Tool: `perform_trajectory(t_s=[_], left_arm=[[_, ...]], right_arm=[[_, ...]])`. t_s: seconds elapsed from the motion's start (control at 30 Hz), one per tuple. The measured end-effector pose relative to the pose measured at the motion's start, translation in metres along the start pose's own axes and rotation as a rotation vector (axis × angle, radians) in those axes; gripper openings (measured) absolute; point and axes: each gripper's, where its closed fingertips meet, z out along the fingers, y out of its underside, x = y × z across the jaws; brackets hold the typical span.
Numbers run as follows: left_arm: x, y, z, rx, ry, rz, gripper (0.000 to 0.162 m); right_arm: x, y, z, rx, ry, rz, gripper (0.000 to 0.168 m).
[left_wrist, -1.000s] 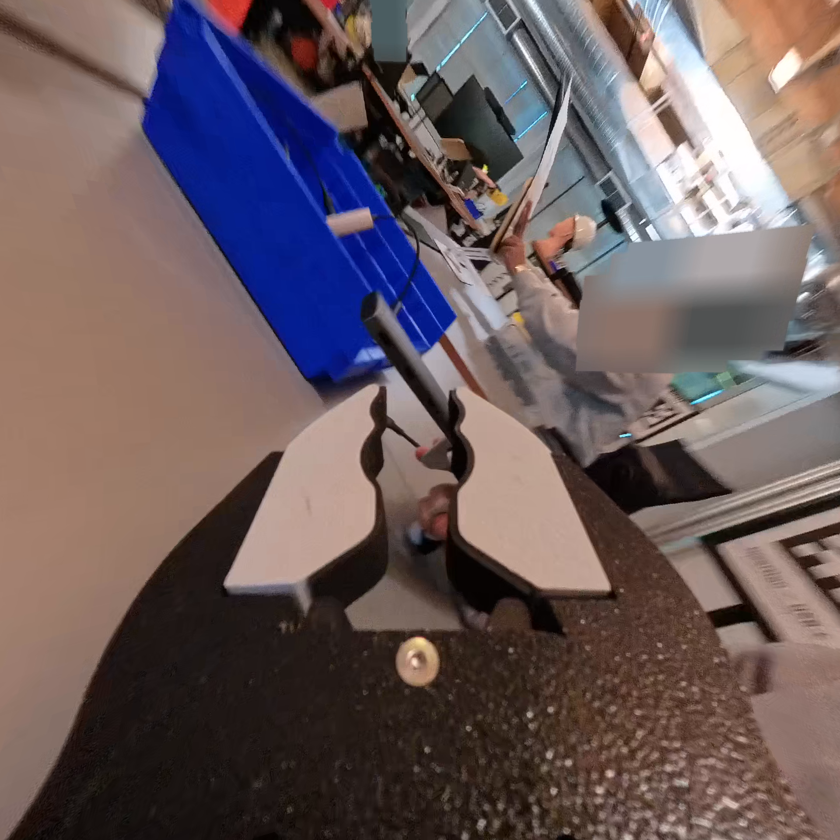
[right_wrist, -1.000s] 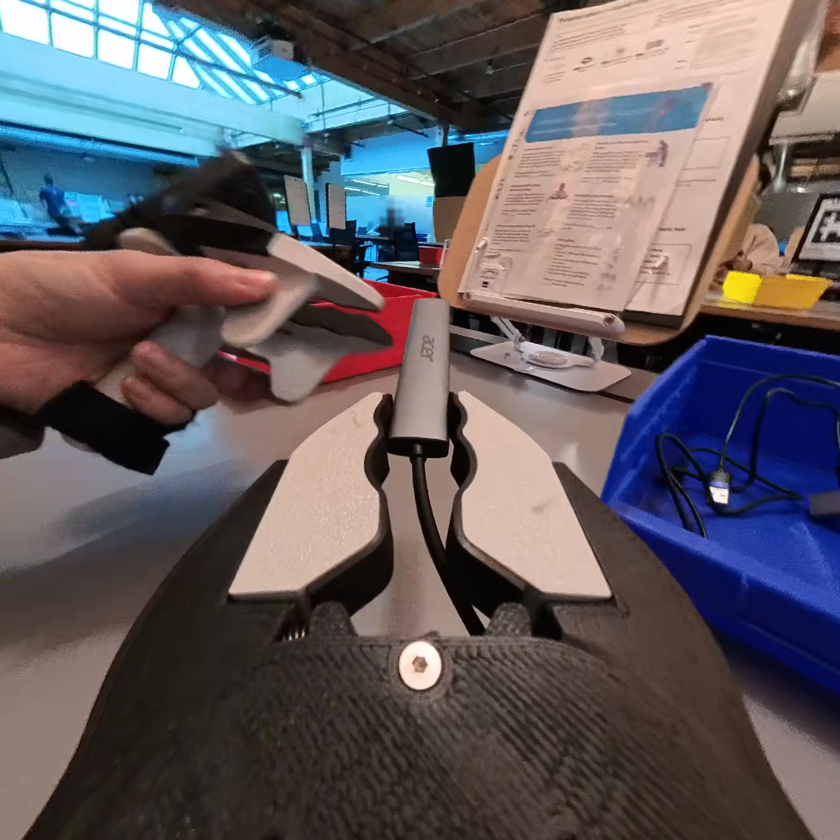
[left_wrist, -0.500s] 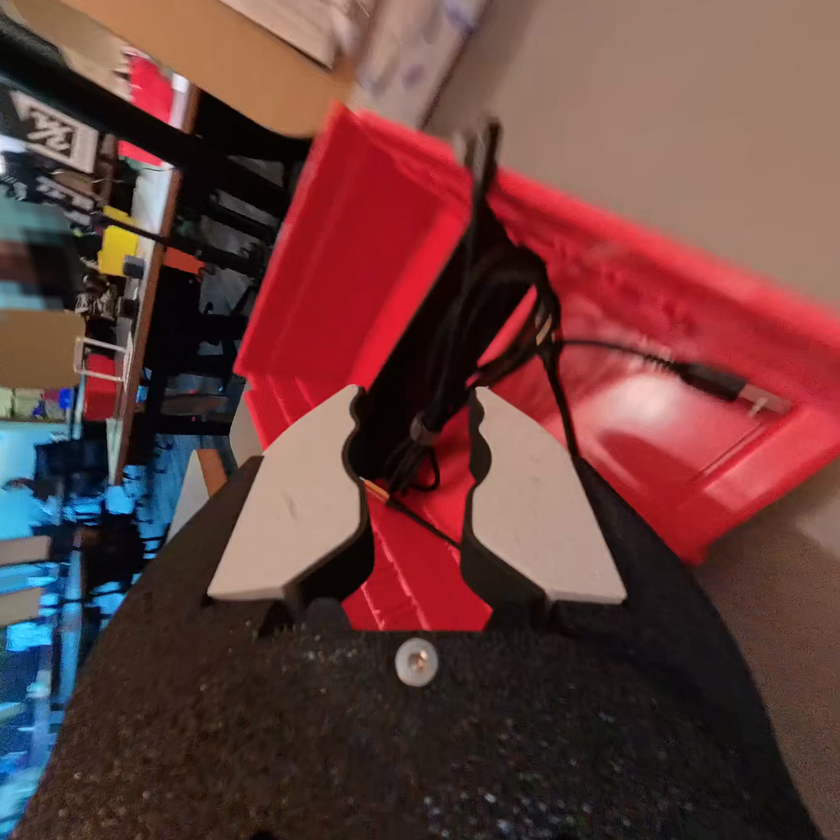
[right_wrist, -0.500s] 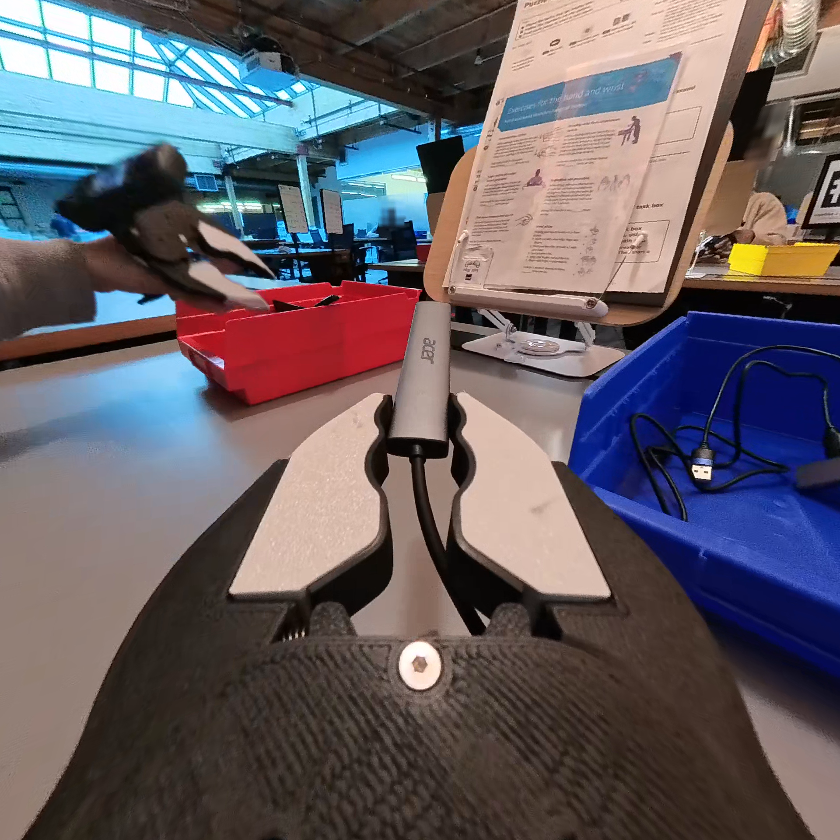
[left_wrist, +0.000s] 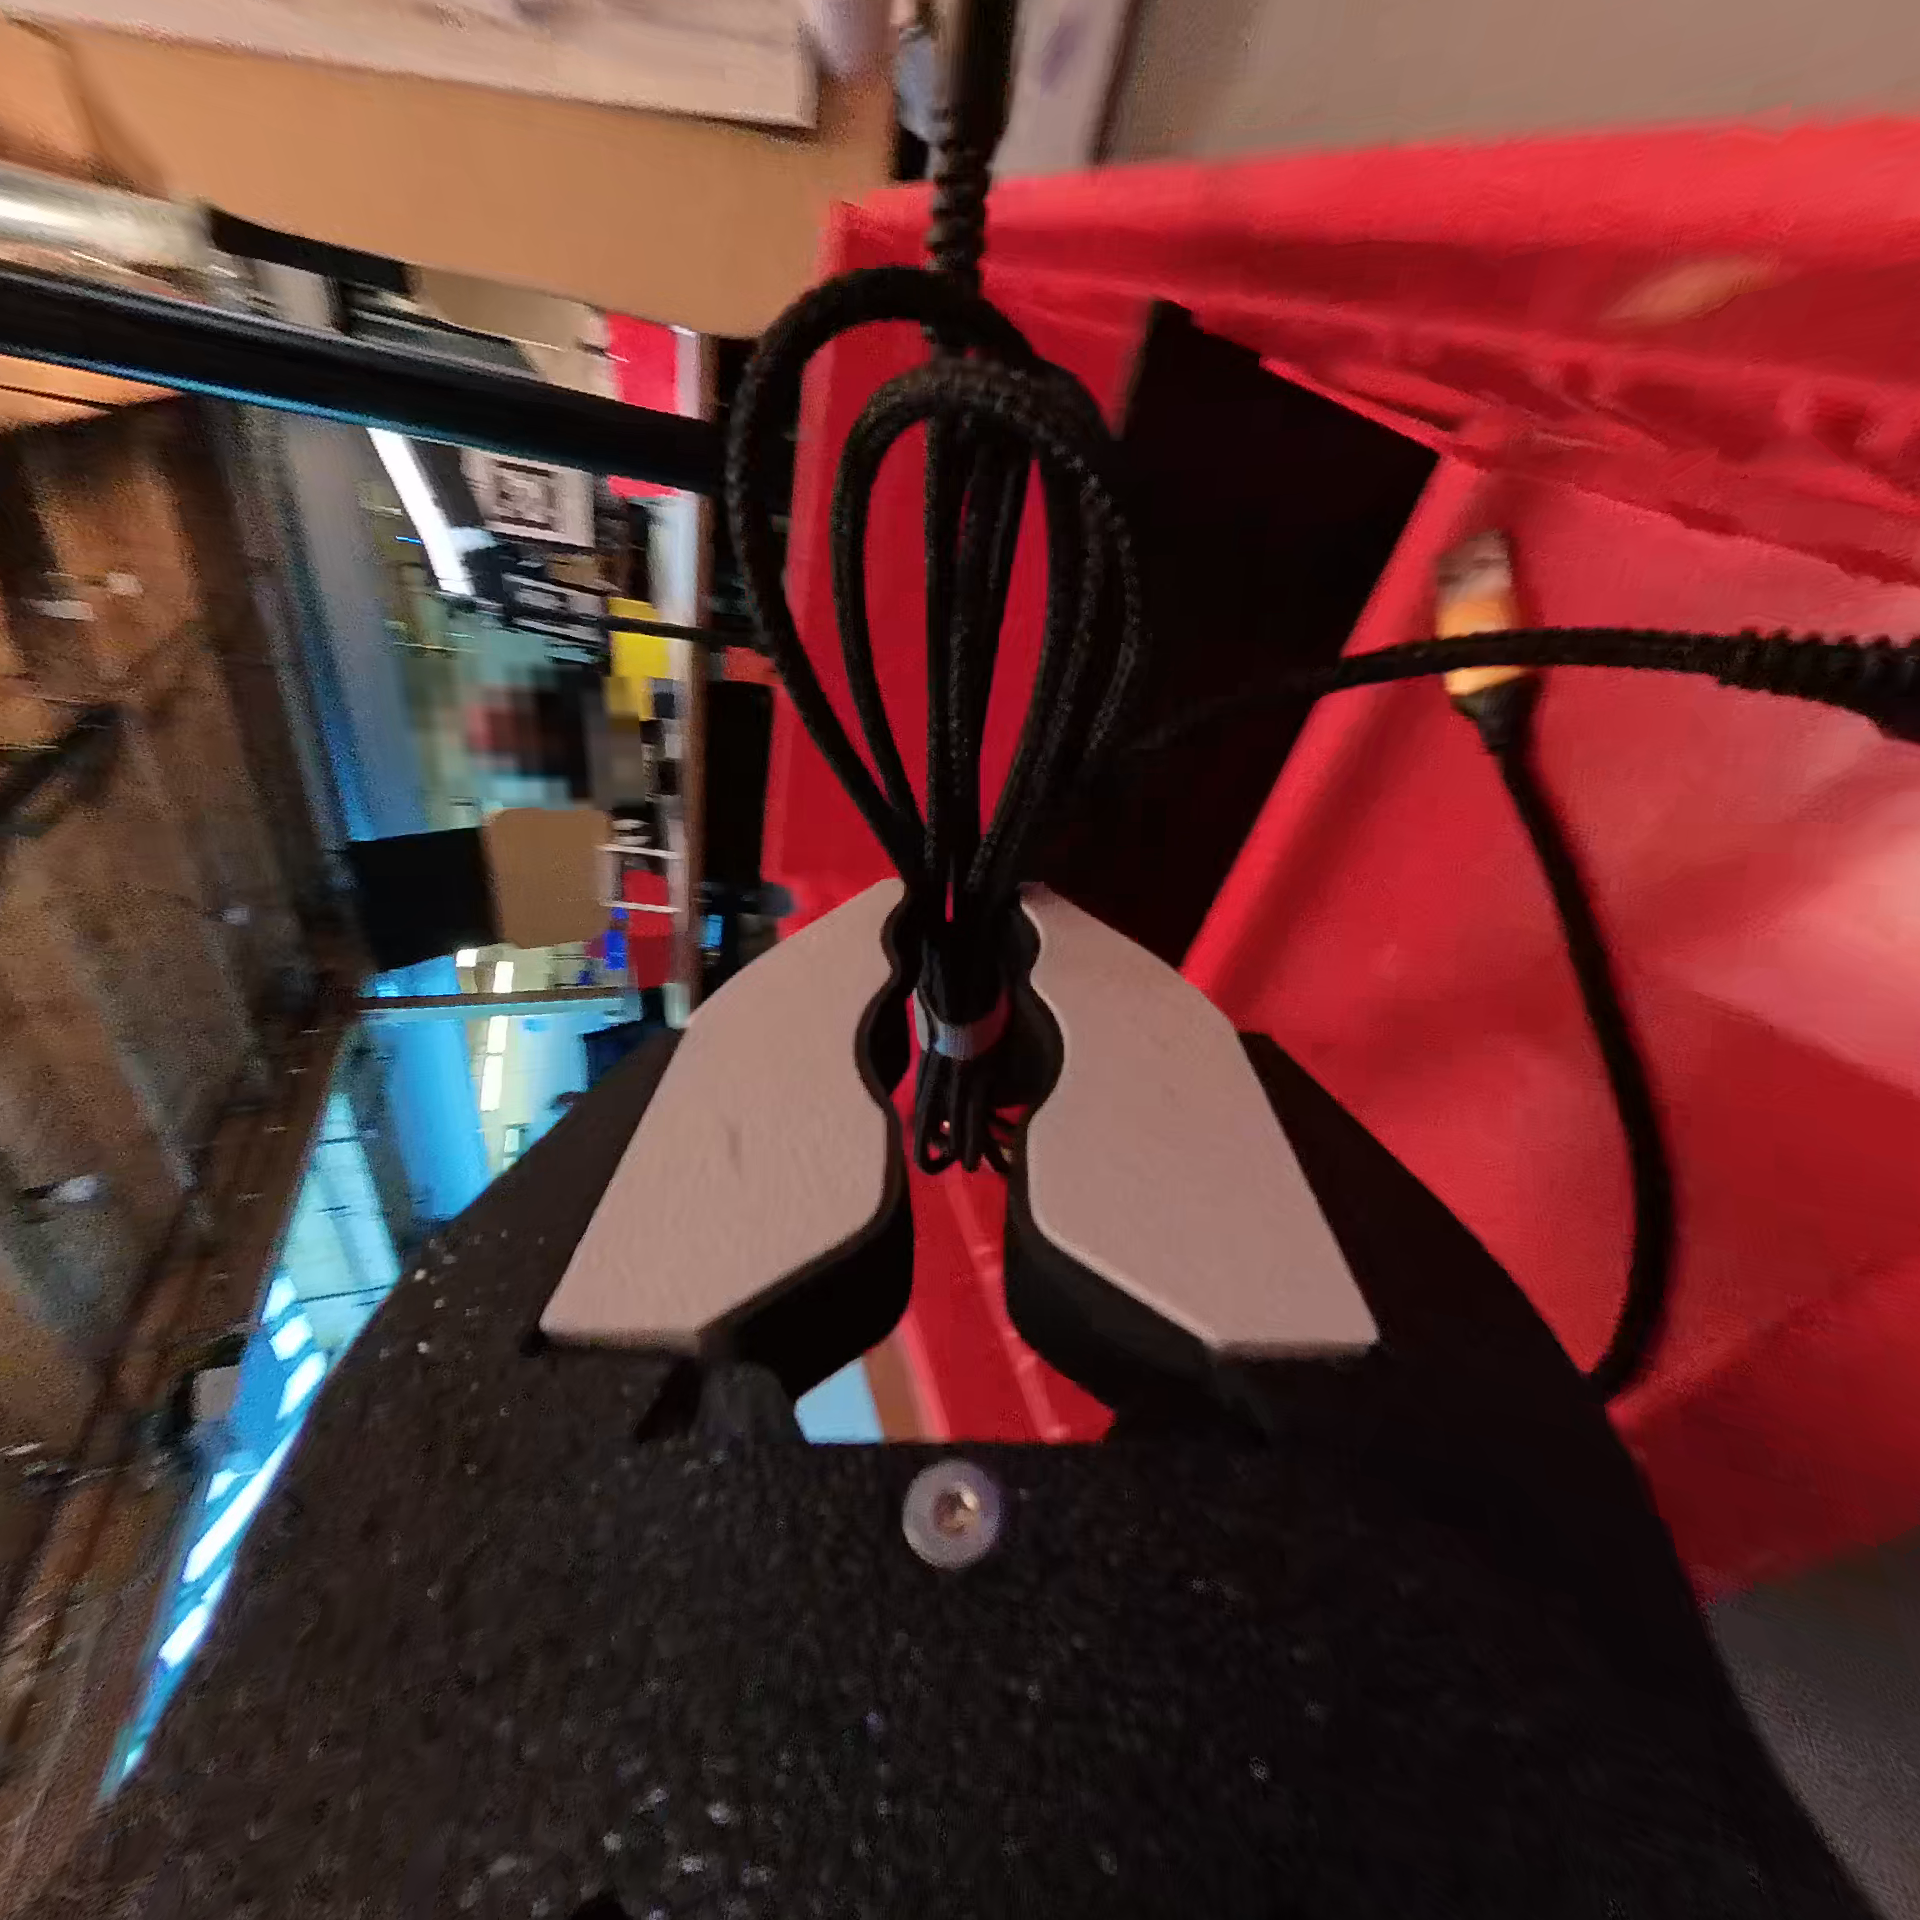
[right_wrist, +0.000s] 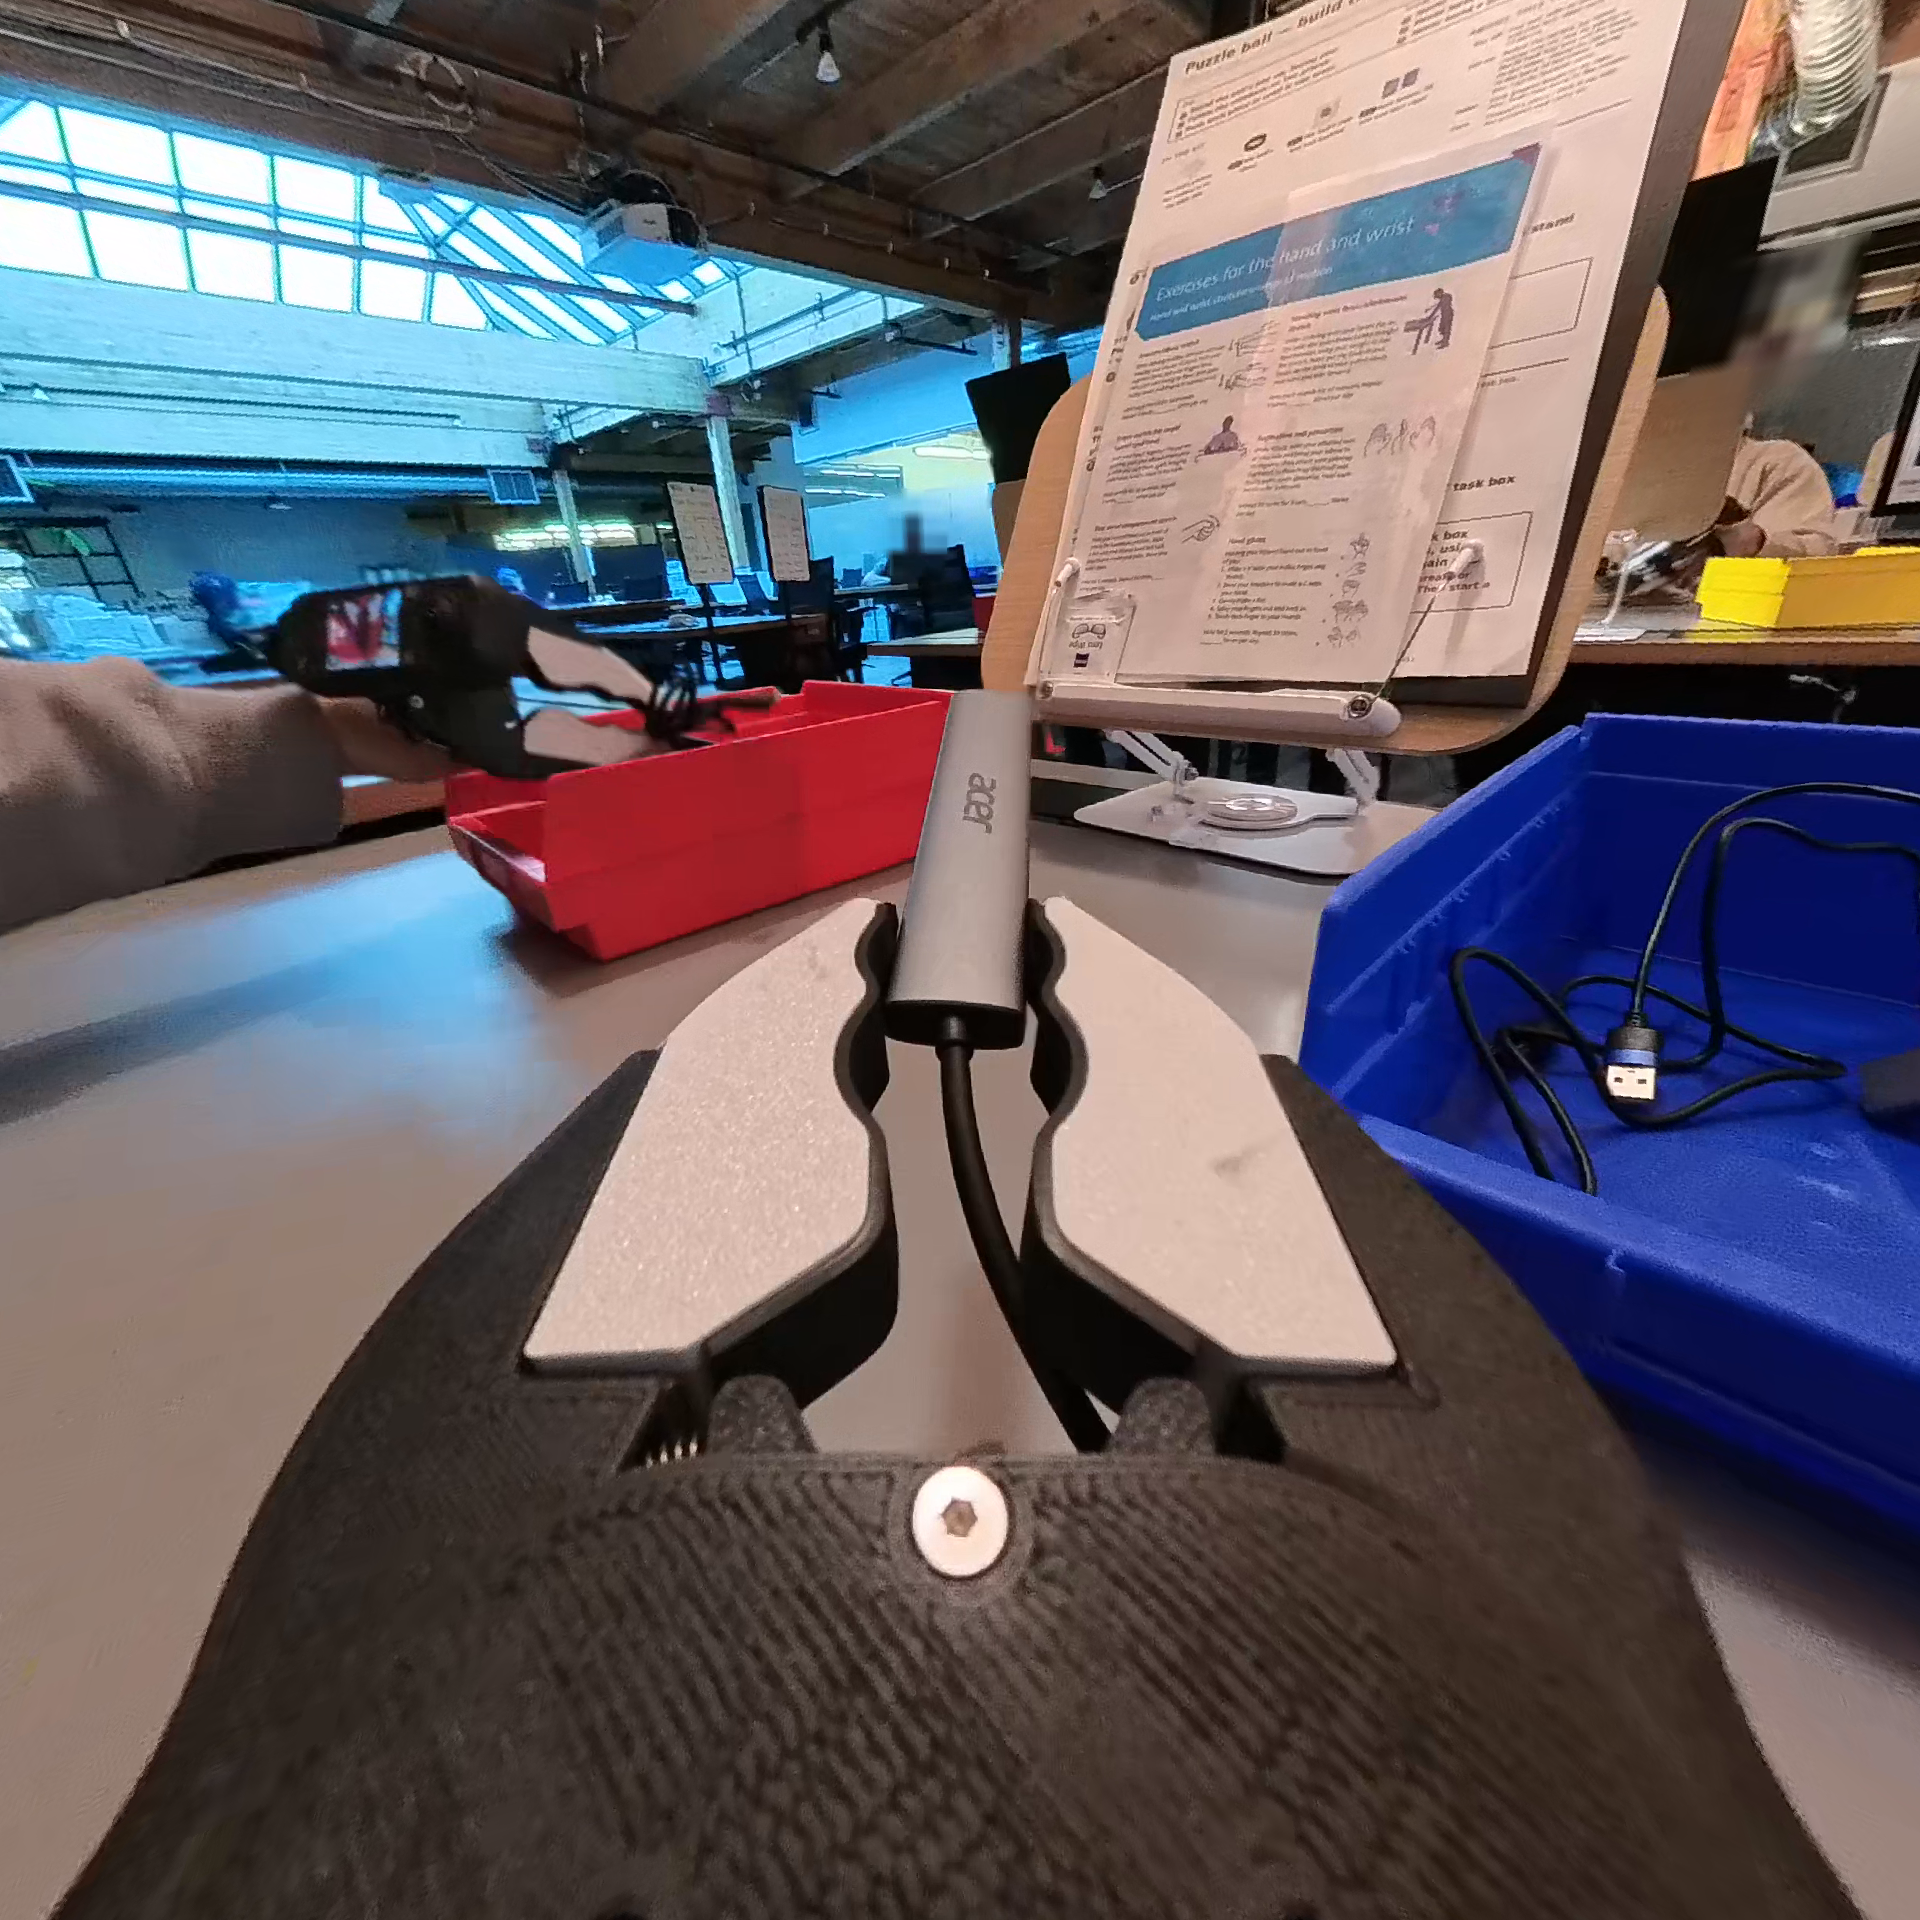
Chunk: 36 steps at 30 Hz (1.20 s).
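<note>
While my left claw (left_wrist: 961, 1023) pinches a bundled black cable (left_wrist: 951, 665) over the red bin (left_wrist: 1558, 935) at frame right, my right claw (right_wrist: 961, 971) grips a grey hub (right_wrist: 966, 883).

A grey counter (right_wrist: 312, 1091) is seen, smooth and matte. A red bin (right_wrist: 727, 821) is set directly on it at the far left, and a blue bin (right_wrist: 1558, 1299) at the right, well apart from the red one. Between them, farther back, the metal foot of a document stand (right_wrist: 1236, 821) is rested on the counter, with printed sheets held upright on it.
</note>
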Motion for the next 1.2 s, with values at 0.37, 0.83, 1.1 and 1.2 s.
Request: perform_trajectory(t_s=[0.37, 0.83, 1.1, 1.2], left_arm=[[-0.141, -0.165, -0.174, 0.478, -0.508, 0.185, 0.013], [0.118, -0.268, -0.148, 0.829, -0.086, 0.728, 0.015], [0.168, -0.247, -0.112, 0.715, 0.242, 0.700, 0.041], [0.159, -0.237, -0.106, 0.650, 0.289, 0.667, 0.048]], right_arm=[[-0.014, -0.007, -0.007, 0.053, -0.241, 0.090, 0.024], [0.001, -0.040, -0.062, 0.236, -0.505, 0.124, 0.024], [0.017, -0.028, -0.052, 0.178, -0.372, 0.098, 0.024], [0.021, -0.029, -0.052, 0.188, -0.357, 0.114, 0.024]])
